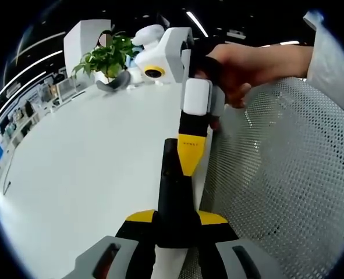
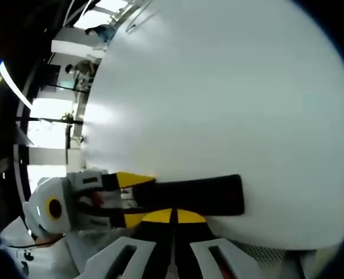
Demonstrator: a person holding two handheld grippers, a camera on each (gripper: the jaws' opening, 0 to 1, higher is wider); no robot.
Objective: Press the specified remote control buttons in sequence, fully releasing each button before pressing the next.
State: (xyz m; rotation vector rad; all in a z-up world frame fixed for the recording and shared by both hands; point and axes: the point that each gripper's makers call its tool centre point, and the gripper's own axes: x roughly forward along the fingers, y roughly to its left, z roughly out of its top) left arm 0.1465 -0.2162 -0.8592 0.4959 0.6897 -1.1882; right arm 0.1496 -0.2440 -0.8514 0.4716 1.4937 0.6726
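remote control [image 1: 174, 197], one black slab, lies on the white table [image 1: 78, 163] right at its near edge and serves as the landmark; in the left gripper view it runs lengthwise away from the camera, its near end clamped between the yellow-tipped jaws of the left gripper [image 1: 174, 224]. beside the remote, off the table edge, sits one chair with a grey mesh back [image 1: 288, 174]. beyond the remote's far end the right gripper [image 1: 190, 148] comes down, its two jaws pressed together into a single yellow-and-black tip that rests on the remote's far end, steered by a person's hand [image 1: 241, 67] reaching over the mesh chair. well beyond the remote, at the table's far side, stand one potted plant [image 1: 105, 55] and a grey object [image 1: 114, 81] just beside it. in the right gripper view the remote control [image 2: 195, 195] lies crosswise on the table [image 2: 218, 87], the right gripper [image 2: 173, 216] closed with its yellow tips at the remote's long edge, and the left gripper [image 2: 131, 197] holding the remote's end from the side.
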